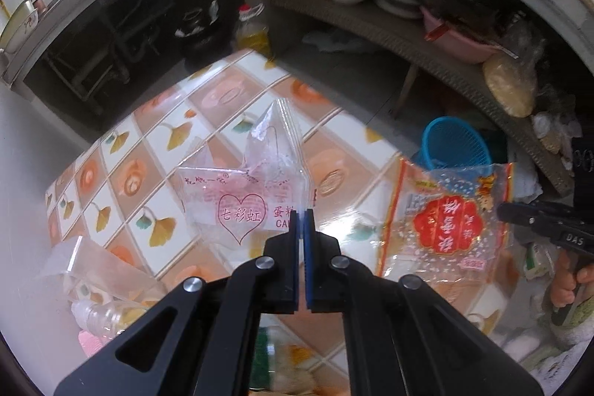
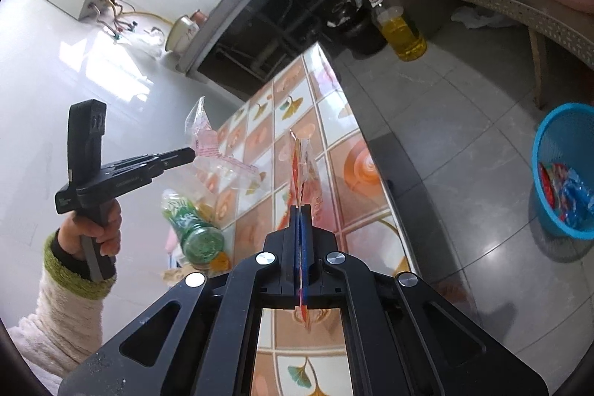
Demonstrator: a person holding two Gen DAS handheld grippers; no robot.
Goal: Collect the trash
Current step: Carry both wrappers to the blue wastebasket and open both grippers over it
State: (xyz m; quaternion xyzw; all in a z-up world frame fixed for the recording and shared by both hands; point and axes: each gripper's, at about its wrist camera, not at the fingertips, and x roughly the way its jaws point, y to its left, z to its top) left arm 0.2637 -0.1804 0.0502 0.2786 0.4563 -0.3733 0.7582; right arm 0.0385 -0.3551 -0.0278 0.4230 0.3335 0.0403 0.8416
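Two hand-held grippers hover above a floral tiled tabletop [image 2: 334,121]. The left gripper [image 1: 301,216] pinches a clear plastic wrapper with a pink heart [image 1: 241,199]. The right gripper [image 2: 301,210] is clamped on a red-and-orange snack wrapper [image 2: 302,166], hanging edge-on. A blue mesh wastebasket [image 2: 557,151] stands on the floor beyond the table's right edge, nearer the right gripper.
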